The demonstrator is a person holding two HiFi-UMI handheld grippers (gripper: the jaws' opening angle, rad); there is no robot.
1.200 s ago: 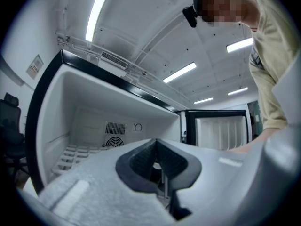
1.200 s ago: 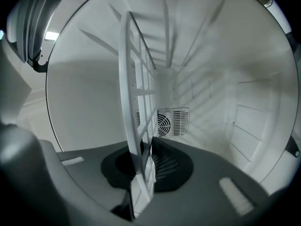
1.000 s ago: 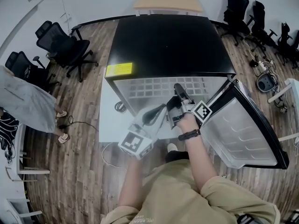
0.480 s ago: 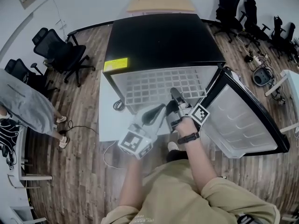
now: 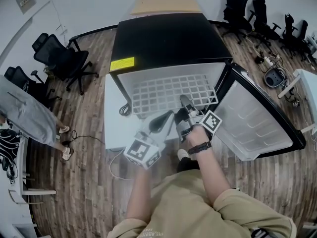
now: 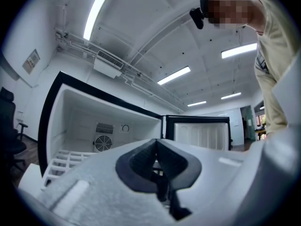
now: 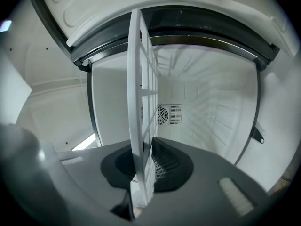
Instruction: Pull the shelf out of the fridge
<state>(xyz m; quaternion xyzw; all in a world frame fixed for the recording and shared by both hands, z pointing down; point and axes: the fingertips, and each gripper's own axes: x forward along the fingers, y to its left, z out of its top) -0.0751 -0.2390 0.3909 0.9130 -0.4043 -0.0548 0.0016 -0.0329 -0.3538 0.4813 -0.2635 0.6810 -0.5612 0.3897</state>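
Note:
A white grid shelf (image 5: 168,90) sticks out of the front of the black fridge (image 5: 168,38), lying flat over the opening. My right gripper (image 5: 183,102) is shut on the shelf's near edge. In the right gripper view the shelf (image 7: 141,102) runs edge-on between the dark pads of the right gripper (image 7: 146,147), with the white fridge interior and its fan behind. My left gripper (image 5: 166,119) hovers just left of the right one, below the shelf's edge. Its jaws in the left gripper view (image 6: 156,147) are shut with nothing in them; the shelf (image 6: 59,161) shows at lower left.
The fridge door (image 5: 252,123) stands open to the right. Office chairs (image 5: 59,58) stand at the left and others (image 5: 257,14) at the back right. A person (image 5: 25,113) stands at the far left. A wooden table (image 5: 166,3) is behind the fridge. A cable (image 5: 116,165) lies on the floor.
The shelf has slid further out of the fridge toward me, with more of its grid showing. My right gripper has kept its hold on the front edge; the left has stayed beside it.

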